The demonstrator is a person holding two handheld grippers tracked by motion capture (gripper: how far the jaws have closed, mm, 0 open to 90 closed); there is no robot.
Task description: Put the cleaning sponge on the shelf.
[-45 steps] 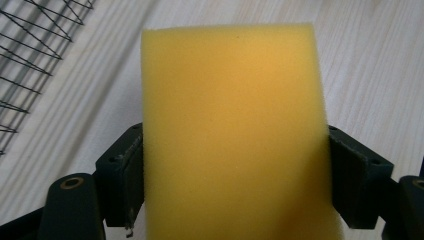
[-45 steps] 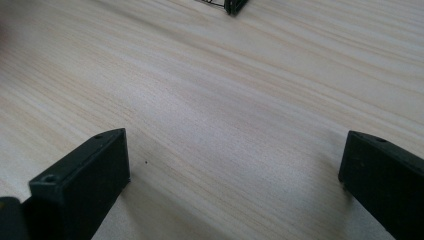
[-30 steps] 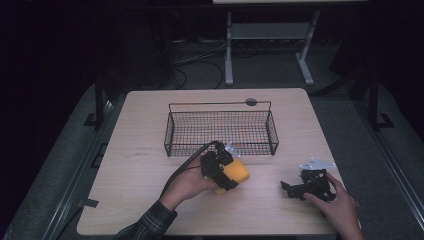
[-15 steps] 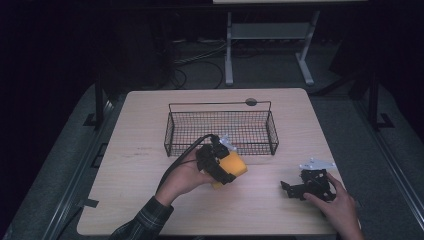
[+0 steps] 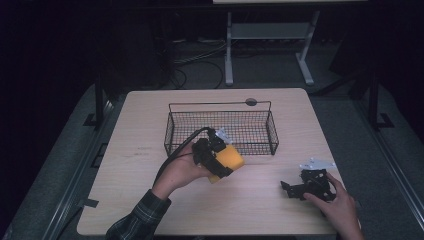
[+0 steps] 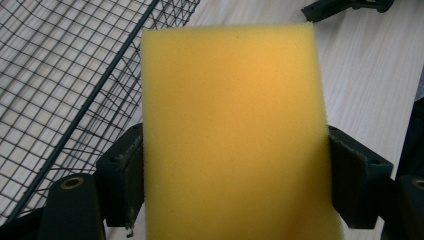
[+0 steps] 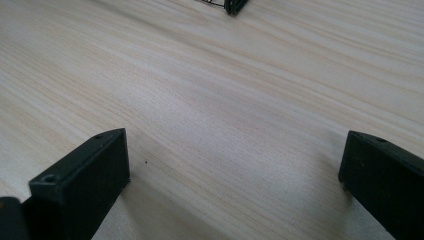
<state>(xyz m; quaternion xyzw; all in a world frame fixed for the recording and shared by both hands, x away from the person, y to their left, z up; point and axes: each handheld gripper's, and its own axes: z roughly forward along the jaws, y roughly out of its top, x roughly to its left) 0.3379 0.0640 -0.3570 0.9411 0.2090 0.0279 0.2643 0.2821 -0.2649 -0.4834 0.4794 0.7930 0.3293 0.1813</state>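
A yellow sponge [image 5: 227,161] is clamped between the jaws of my left gripper [image 5: 214,155], lifted off the table just in front of the black wire basket [image 5: 172,131]. In the left gripper view the sponge [image 6: 232,135] stands as a broad block with a black pad pressing on each side, the basket's mesh [image 6: 60,75] to the left of it. My right gripper [image 5: 300,187] rests low on the table near the front right, held by a hand. In the right gripper view its jaws stand wide apart over bare wood, right gripper [image 7: 235,170] with nothing between them.
The light wooden table [image 5: 150,165] has bare surface left of the basket and along its front edge. A small round dark disc [image 5: 251,101] lies behind the basket. A white stand [image 5: 270,35] and cables sit on the dark floor beyond the table.
My left gripper has risen with the sponge and drifted a little left and toward the basket's front wall. The right gripper has stayed put.
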